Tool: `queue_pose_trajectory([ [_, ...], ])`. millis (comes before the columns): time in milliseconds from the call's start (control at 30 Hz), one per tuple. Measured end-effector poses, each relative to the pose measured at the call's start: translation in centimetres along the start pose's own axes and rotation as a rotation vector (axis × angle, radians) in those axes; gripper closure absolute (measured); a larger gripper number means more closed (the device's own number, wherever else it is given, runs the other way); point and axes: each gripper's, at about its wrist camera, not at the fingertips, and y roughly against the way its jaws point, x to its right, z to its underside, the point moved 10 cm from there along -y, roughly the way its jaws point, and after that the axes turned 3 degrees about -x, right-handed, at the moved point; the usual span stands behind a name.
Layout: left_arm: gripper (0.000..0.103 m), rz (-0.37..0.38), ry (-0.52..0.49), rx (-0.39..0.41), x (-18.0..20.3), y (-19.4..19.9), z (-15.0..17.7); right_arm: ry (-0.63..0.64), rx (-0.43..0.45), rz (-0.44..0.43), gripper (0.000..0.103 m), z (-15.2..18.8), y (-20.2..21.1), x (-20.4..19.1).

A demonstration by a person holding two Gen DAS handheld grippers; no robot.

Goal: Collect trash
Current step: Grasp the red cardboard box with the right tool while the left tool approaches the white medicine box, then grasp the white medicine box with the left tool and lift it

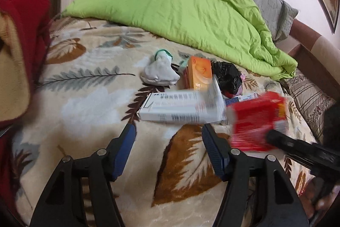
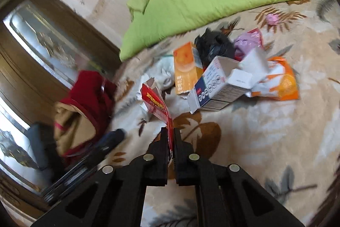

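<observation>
The right gripper (image 2: 170, 131) is clenched on the red box (image 2: 156, 102): its two black fingers pinch only a thin flap or wall of the flattened carton, near the lower edge, and the rest of the box stands out in front of the tips. In the left wrist view the same red box (image 1: 258, 118) is blurred and sits at the right, with the right gripper's dark finger reaching to it from the side. The grip is narrow, so I judge that the carton can swing or tear loose. To do this step well, the hand should carry it slowly, without fast turns, and keep the pinch firm until the box is over the place where the trash goes. That place is not visible in either view.

The left gripper (image 1: 169, 131) is released: its blue pads (image 1: 125, 148) stand apart with nothing between them, above the leaf-patterned blanket (image 1: 89, 99). Just ahead of it lies the white box (image 1: 184, 107), a good next piece, and the jaws look wide enough to take it across its short side.

Farther out the other trash waits in one heap on the blanket: the orange box (image 2: 186, 66), a black plastic bag (image 2: 212, 46), a pink bag (image 2: 248, 42) and an orange wrapper (image 2: 280, 82). The white sock (image 1: 159, 73) beside them is probably not trash. The green quilt (image 1: 180, 12) lies behind the heap.
</observation>
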Motion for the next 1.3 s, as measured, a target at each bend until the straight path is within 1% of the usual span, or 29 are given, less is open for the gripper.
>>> queue_pose_trajectory([
  [67,0.036,-0.011,-0.023,-0.016,0.3,-0.8,-0.3,0.007,0.046,0.037,0.098,0.0,1.6,0.6],
  [133,0.035,-0.023,-0.046,-0.03,0.6,-1.6,-0.4,0.022,0.111,0.08,0.098,-0.2,3.9,1.3],
  [200,0.03,-0.038,-0.057,-0.036,0.7,-2.2,-0.8,0.018,0.153,0.107,0.098,-0.6,5.3,1.9],
  [267,0.028,-0.065,-0.035,-0.023,-0.2,-2.8,-2.0,0.0,0.172,0.118,0.098,-1.0,5.9,2.8],
  [333,0.028,-0.062,0.018,-0.034,-1.6,-3.9,-3.0,-0.018,0.166,0.106,0.098,-1.1,5.7,2.9],
  [467,0.028,0.003,0.101,-0.117,-2.8,-6.7,-3.2,-0.007,0.159,0.102,0.098,-1.2,5.3,2.7],
  [567,0.028,0.09,0.118,-0.168,-1.7,-7.5,-2.4,-0.001,0.155,0.096,0.098,-1.1,5.1,2.5],
  [667,0.028,0.168,0.068,-0.201,0.8,-7.0,-1.1,-0.02,0.158,0.088,0.098,-1.3,5.2,3.0],
  [733,0.028,0.237,0.0,-0.23,3.3,-5.9,0.3,-0.041,0.173,0.08,0.098,-1.5,5.7,3.3],
  [800,0.028,0.266,-0.083,-0.252,5.5,-4.4,1.8,-0.057,0.187,0.08,0.098,-1.7,6.1,3.7],
  [867,0.028,0.312,-0.181,-0.249,7.9,-2.0,3.2,-0.074,0.21,0.087,0.098,-2.0,6.7,4.2],
  [933,0.028,0.332,-0.238,-0.215,9.1,0.1,3.6,-0.095,0.24,0.092,0.098,-2.3,7.5,4.7],
  [967,0.028,0.333,-0.259,-0.192,9.5,0.9,3.5,-0.106,0.254,0.095,0.098,-2.5,7.9,5.0],
  [1000,0.028,0.313,-0.278,-0.16,9.5,1.4,2.8,-0.117,0.267,0.102,0.098,-2.6,8.3,5.4],
  [1067,0.027,0.246,-0.325,-0.109,9.5,1.6,1.3,-0.131,0.285,0.111,0.098,-2.8,8.8,6.0],
  [1100,0.026,0.222,-0.331,-0.101,9.4,1.1,0.5,-0.138,0.295,0.113,0.098,-3.0,9.1,6.2],
  [1133,0.026,0.218,-0.326,-0.103,9.4,0.6,0.0,-0.142,0.303,0.116,0.098,-3.1,9.3,6.4],
  [1200,0.026,0.235,-0.315,-0.133,10.1,-1.3,-0.7,-0.153,0.315,0.119,0.098,-3.2,9.5,6.6],
  [1233,0.026,0.243,-0.31,-0.175,10.0,-2.6,-0.6,-0.16,0.314,0.118,0.098,-3.3,9.4,6.7],
  [1300,0.026,0.285,-0.294,-0.277,10.1,-4.8,0.6,-0.168,0.313,0.116,0.098,-3.2,9.5,7.0],
])
